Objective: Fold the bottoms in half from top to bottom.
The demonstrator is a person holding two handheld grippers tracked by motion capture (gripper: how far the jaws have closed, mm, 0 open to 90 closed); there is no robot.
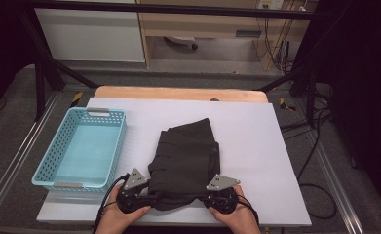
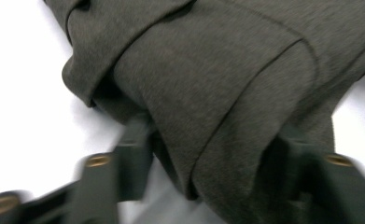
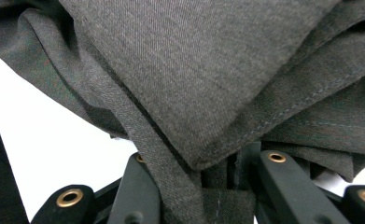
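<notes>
Folded dark woven garment (image 1: 185,156), stitched seams, beside perforated turquoise basket (image 1: 56,171)

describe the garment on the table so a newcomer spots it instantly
On the white table top, right of the light blue perforated basket, lies a folded dark grey garment near the front edge. It is the one dark cloth item there, with the left hand-held gripper and right hand-held gripper at its near corners.

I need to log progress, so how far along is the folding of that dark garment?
Done: the dark garment lies folded on the white table. In hand: the right hand-held gripper pinches its near edge; the left hand-held gripper straddles it, jaws apart. Probably left: moving it into the empty blue basket.
</notes>
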